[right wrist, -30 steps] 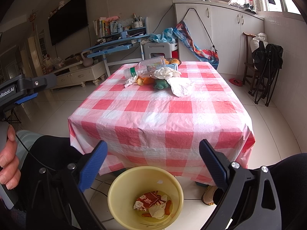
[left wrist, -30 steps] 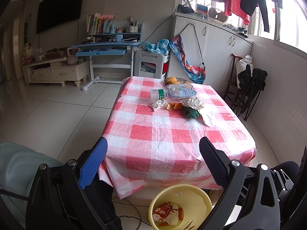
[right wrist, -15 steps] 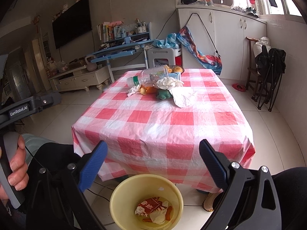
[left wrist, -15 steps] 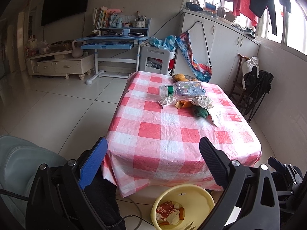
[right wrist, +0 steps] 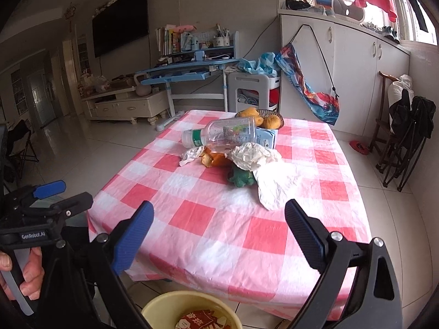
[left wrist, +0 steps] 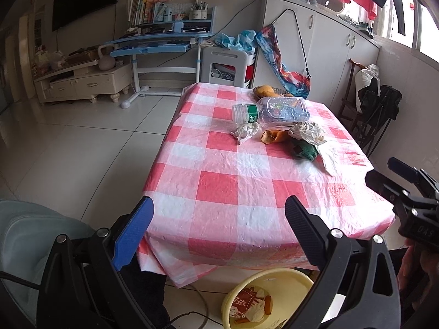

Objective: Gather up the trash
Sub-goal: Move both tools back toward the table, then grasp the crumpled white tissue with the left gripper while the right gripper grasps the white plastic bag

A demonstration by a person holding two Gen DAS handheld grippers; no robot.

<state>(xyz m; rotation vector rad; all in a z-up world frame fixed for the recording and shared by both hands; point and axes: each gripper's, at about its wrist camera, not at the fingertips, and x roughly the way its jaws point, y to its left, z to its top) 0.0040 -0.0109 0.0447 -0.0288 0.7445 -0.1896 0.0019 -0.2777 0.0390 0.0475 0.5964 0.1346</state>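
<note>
A heap of trash lies at the far middle of the red-and-white checked table [left wrist: 219, 186]: a clear plastic bottle [left wrist: 274, 109] on its side, crumpled tissue [left wrist: 245, 131], orange peel [left wrist: 274, 136], a green lump [left wrist: 303, 150] and white wrappers [right wrist: 271, 183]. A yellow bin [left wrist: 290, 282] with wrappers inside stands on the floor under the near table edge. My left gripper [left wrist: 219, 219] hangs open and empty over the near edge. My right gripper [right wrist: 219, 219] is likewise open and empty, a little closer to the bottle [right wrist: 222, 134] and heap.
A basket of oranges [right wrist: 263, 118] and a blue carton [right wrist: 266, 137] sit behind the heap. A blue desk [left wrist: 159, 44], a white stool [left wrist: 227, 63] and cabinets [left wrist: 329, 49] line the back wall. Folding chairs [right wrist: 406, 142] stand right of the table. A grey seat [left wrist: 24, 235] is at lower left.
Both grippers have risen and moved forward toward the table; the heap looks nearer and the yellow bin has slid lower in both views. The jaws stay open.
</note>
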